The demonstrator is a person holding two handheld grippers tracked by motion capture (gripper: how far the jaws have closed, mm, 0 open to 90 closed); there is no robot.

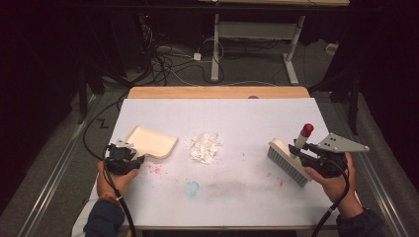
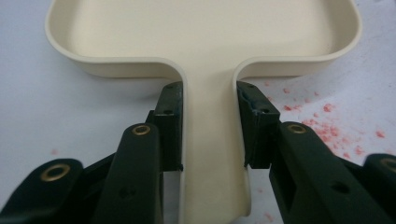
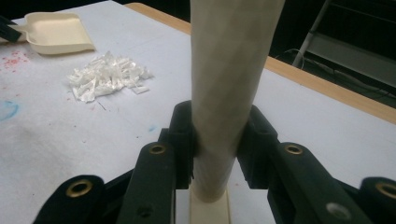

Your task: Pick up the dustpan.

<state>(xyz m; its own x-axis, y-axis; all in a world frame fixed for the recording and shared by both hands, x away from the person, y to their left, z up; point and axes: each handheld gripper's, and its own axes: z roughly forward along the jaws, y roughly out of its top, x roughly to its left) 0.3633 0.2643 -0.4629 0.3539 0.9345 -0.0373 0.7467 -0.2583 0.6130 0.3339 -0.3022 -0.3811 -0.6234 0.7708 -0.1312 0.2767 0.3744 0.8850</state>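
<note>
On the white surface (image 1: 237,197), the left tool (image 2: 208,126) has its jaws closed on the cream dustpan's (image 1: 152,141) handle, and the right tool (image 3: 217,144) clamps the brush (image 1: 289,160) handle. The paper scraps (image 1: 204,147) lie between them. The pan's lip should stay flat on the surface while the brush sweeps toward it. The pan holds nothing.

**Bright tabletop, dark room around it**

In the high view the white table (image 1: 232,192) is evenly lit from above while the floor and room edges sink into near black. Shadows are soft and short. The picture is slightly grainy. In both gripper views the black jaws up close are soft and blurred; the far background is dim.
</note>
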